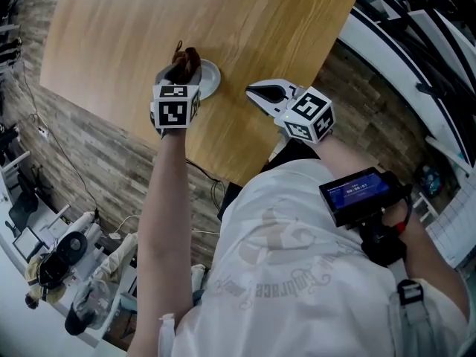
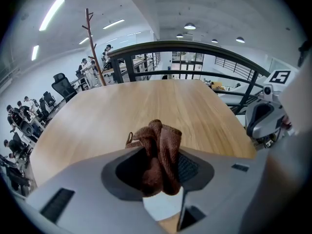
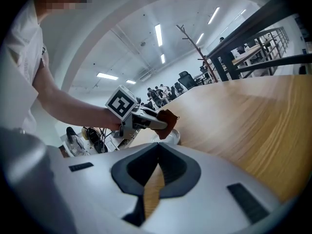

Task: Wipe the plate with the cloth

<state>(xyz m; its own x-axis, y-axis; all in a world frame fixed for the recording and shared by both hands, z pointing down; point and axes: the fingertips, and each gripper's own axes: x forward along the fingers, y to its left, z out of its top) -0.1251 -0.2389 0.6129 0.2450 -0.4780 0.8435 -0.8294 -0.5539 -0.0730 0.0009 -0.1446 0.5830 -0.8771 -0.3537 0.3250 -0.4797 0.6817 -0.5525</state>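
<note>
The left gripper [image 1: 184,71] is pinching the brown cloth [image 1: 187,63] tight. The cloth hangs right over the white plate [image 1: 211,78], which sits on the wooden counter [image 1: 238,21]. The right gripper [image 1: 258,92] is closed with nothing in it, just beside the plate, over the counter.

Just above the frame's centre, the left gripper [image 1: 181,73] grips a crumpled brown cloth [image 1: 187,59] over a small round white plate [image 1: 210,79] on the light wooden table [image 1: 260,21]. The right gripper [image 1: 256,93] is to the plate's right, near but apart from it.
</note>
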